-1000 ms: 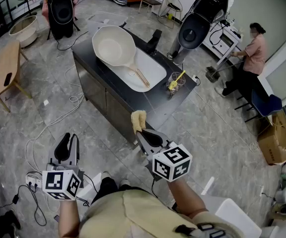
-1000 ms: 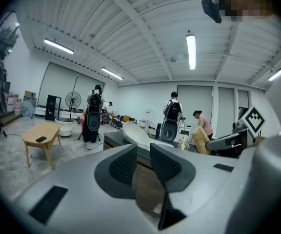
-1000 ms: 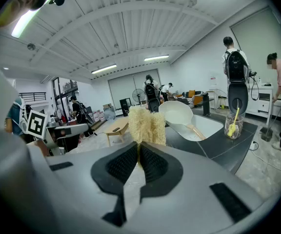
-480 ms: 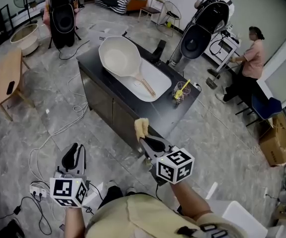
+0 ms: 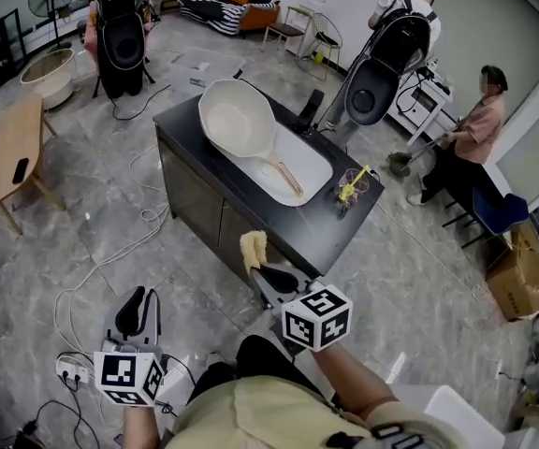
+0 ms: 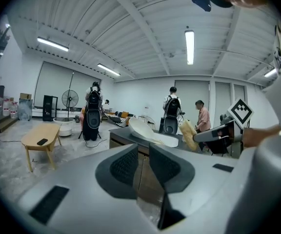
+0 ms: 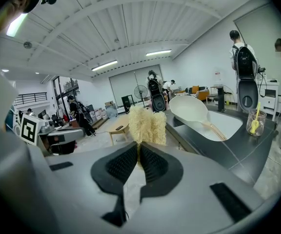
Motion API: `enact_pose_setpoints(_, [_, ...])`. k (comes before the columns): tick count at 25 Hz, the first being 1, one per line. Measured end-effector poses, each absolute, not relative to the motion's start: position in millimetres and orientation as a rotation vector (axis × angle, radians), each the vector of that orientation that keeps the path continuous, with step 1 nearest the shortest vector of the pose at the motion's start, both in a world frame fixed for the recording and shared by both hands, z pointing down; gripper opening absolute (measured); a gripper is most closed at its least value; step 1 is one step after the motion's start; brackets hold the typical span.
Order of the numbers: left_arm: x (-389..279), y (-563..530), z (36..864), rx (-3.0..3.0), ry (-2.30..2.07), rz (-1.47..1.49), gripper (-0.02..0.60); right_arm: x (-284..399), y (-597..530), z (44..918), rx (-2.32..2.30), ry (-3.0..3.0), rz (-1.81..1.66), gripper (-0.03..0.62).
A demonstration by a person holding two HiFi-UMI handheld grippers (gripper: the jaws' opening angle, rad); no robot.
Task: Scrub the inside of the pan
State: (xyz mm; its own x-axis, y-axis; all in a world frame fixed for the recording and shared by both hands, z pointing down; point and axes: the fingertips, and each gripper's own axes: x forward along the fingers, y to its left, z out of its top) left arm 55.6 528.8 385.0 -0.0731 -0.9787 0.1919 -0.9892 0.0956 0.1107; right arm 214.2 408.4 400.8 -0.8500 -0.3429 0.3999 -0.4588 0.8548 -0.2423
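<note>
A grey stone-patterned floor fills the wide room, with a low wooden table at far left and a dark counter in the middle. Low at left, the left gripper hangs over the floor, its jaws a little apart with nothing between them. To its right, the right gripper is clenched on a pale yellow scrub pad, which sticks up just short of the counter's near edge. The pan lies ahead, well apart from both, at the counter's far-left end. It is propped aslant on the rim of the white sink, cream inside turned upward. Its long axis runs from the bowl at far left to the handle at near right, with a glass near the tip. The right gripper is the nearer, so the pad's way in looks to be forward and slightly left.
</note>
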Motion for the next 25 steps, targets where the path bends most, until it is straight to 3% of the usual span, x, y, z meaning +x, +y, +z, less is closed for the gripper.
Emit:
enact_pose_setpoints(11, [12, 482, 404, 1.915, -2.086, 0.015, 0.078, 162, 345, 416, 0.591, -2.654, 0.526, 0.032])
enact_pose_setpoints(25, [-31, 294, 408, 1.994, -1.953, 0.019, 0.078, 96, 190, 431, 0.55, -2.647, 0.548, 0.032])
